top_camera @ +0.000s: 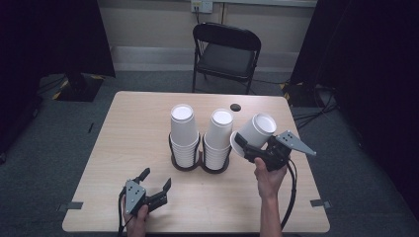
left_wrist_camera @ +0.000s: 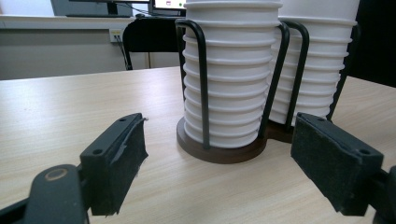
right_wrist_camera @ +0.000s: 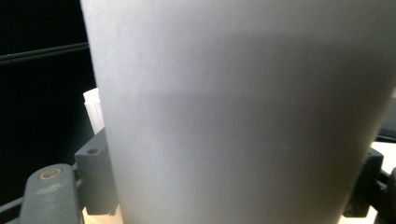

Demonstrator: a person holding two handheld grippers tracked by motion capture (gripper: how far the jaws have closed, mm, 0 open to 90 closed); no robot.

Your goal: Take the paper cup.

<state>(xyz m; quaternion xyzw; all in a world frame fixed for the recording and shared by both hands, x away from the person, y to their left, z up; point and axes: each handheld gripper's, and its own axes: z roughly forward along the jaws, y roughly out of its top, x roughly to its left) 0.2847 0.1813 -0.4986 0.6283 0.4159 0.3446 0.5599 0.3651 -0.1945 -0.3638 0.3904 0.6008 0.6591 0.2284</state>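
The right gripper [top_camera: 247, 146] clamps a white cup [top_camera: 254, 132] between its fingers — best carried level onto the nearer stack [top_camera: 218, 139]; the left gripper [top_camera: 155, 181] rests open.

White paper cup [top_camera: 257, 131] held upside down

Plain and tilted, base up, it hangs above the table's [top_camera: 133, 123] right half, just beside the right-hand stack [top_camera: 218, 138] in the holder.

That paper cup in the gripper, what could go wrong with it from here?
The paper cup is tilted in the right gripper, off the table; a thin wall like that could dent if squeezed harder, or slip if the grip eases. It also hangs close beside the right stack of cups, so a careless swing might knock that stack or its black wire holder.
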